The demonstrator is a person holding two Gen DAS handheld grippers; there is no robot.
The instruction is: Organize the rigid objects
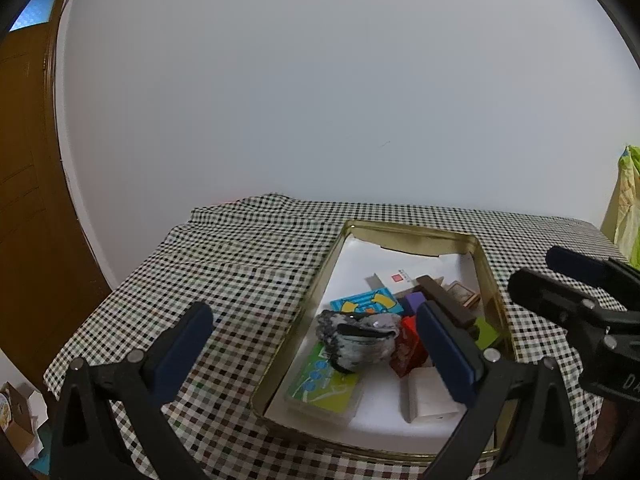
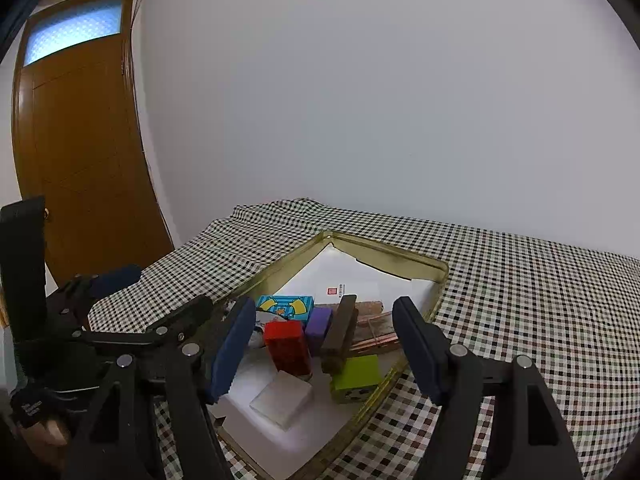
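Observation:
A gold tin tray point(image 1: 412, 230) point(image 2: 384, 251) lined with white paper lies on the checkered cloth. It holds a grey stone point(image 1: 358, 338), a blue-yellow box point(image 1: 366, 301) point(image 2: 286, 307), a red block point(image 2: 288, 346) point(image 1: 408, 344), a purple block point(image 2: 319, 322), a dark brown bar point(image 2: 340, 332) point(image 1: 444, 298), a green block point(image 2: 356, 374), a white block point(image 2: 282, 398) point(image 1: 430, 398) and a green-white card case point(image 1: 322, 390). My left gripper point(image 1: 316, 352) is open and empty above the tray's near left part. My right gripper point(image 2: 324, 350) is open and empty above the blocks.
The checkered cloth point(image 1: 248, 264) point(image 2: 540, 300) covers the table, which ends at a white wall. A brown door point(image 2: 84, 152) stands to the left. A yellow-green bag point(image 1: 628, 208) hangs at the right. Each gripper shows at the edge of the other's view point(image 1: 580, 304) point(image 2: 100, 320).

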